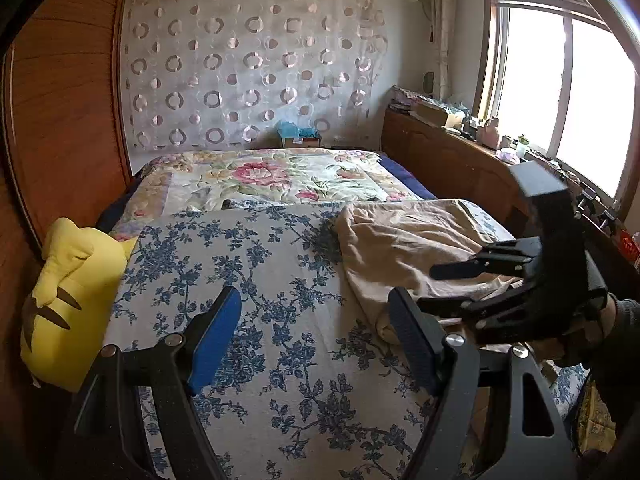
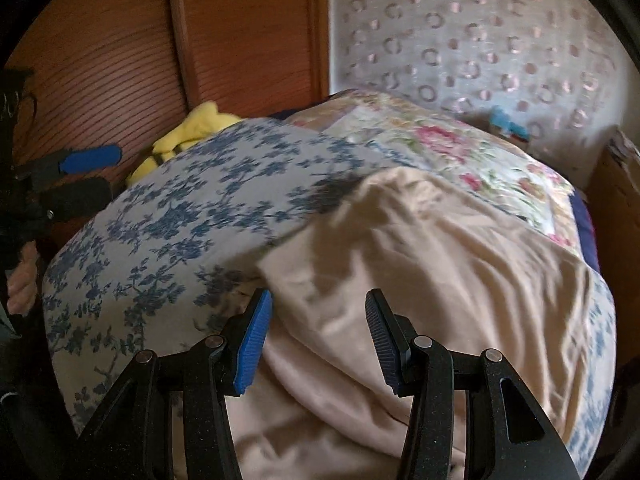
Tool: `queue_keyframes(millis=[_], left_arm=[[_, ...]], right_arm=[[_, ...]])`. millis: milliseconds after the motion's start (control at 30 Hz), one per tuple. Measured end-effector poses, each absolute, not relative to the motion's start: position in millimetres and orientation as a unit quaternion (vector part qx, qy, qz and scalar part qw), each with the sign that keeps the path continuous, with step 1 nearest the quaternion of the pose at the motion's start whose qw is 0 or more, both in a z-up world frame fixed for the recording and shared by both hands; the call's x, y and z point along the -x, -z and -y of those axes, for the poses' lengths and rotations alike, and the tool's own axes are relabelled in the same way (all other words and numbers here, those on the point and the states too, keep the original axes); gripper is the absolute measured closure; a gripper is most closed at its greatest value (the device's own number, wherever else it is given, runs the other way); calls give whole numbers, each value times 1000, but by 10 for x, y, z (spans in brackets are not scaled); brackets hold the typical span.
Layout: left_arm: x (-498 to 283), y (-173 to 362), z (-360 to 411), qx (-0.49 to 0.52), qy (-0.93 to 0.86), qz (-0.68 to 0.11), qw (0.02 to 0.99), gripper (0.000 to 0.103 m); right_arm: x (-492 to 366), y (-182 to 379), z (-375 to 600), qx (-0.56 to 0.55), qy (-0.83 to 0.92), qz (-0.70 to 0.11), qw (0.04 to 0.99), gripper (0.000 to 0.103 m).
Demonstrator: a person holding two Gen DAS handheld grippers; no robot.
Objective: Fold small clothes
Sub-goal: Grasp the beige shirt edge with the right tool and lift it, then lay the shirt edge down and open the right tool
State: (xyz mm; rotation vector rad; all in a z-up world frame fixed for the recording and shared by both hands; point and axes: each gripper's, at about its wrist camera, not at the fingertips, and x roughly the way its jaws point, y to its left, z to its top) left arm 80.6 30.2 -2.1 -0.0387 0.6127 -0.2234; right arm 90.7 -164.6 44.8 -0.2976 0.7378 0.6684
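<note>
Your left tongs [image 1: 314, 334] are open, and nothing is between the blue pads [image 1: 216, 336]; under them you see only the blue-flowered sheet [image 1: 240, 280] of the bed. The beige garment [image 1: 408, 240] lies crumpled on this sheet, to the right of the left tongs and a little ahead of them, and one rolled edge of it comes close to the right pad.

Your right tongs [image 2: 318, 342] are also open and hold nothing. They hang over the near part of the beige garment [image 2: 420, 272], which spreads ahead of them and to the right; whether the pads touch the cloth, I cannot tell. In the left wrist view the right tongs [image 1: 430, 286] come in from the right, low over the garment, with your gloved hand [image 1: 592, 332] behind them.

A yellow plush toy [image 1: 68, 292] sits to the left of the left tongs, at the edge of the bed by the wooden wardrobe [image 1: 68, 100]. Farther ahead lies a quilt with pink flowers [image 1: 272, 176].
</note>
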Motion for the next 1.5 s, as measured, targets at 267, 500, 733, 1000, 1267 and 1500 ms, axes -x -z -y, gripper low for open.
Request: queue_keyframes(millis=[267, 500, 733, 1000, 1267, 1500], left_arm=[[-782, 20, -407, 22, 101, -301, 948, 26], [-779, 41, -450, 26, 99, -303, 947, 26], [-769, 83, -435, 28, 100, -307, 946, 26], [-755, 123, -337, 24, 112, -312, 943, 26], [-758, 172, -225, 23, 126, -318, 940, 26], [-764, 226, -150, 17, 136, -326, 935, 26]], right_arm=[[-1094, -273, 1326, 164, -355, -375, 840, 52], [-1145, -134, 1055, 214, -350, -379, 829, 48], [-1087, -92, 986, 241, -340, -358, 836, 72], [-1249, -546, 1393, 176, -327, -334, 866, 95], [-1806, -960, 2143, 160, -208, -309, 914, 95], [-2363, -726, 2563, 144, -74, -324, 932, 93]])
